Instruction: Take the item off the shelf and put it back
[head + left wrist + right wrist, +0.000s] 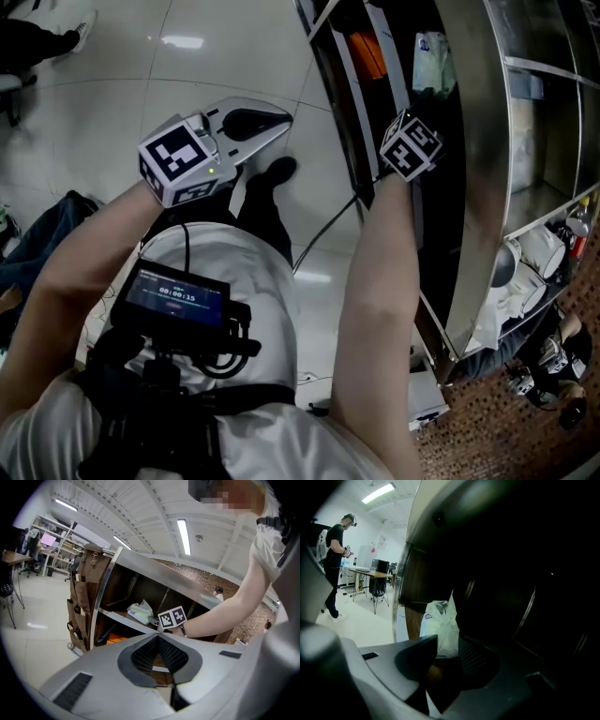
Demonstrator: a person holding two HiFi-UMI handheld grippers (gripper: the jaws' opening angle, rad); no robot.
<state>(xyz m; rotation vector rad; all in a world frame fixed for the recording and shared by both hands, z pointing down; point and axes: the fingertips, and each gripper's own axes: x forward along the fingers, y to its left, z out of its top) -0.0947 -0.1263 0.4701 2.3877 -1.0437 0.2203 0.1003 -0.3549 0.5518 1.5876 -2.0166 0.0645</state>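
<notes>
Shelf (483, 169): fills right of head view. Left gripper (158, 637): upper left of head view, off the shelf, jaws together, empty. Right gripper (447, 644): inside shelf, jaws apart. Pale plastic bag (439, 625): on shelf, between the right gripper's tips, centre frame.

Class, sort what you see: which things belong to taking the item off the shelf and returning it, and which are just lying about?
Job: right gripper, open; pale plastic bag at its jaws; shelf.
Lying about: left gripper, shut and idle; brown hanging organiser; orange item below; distant chair.
</notes>
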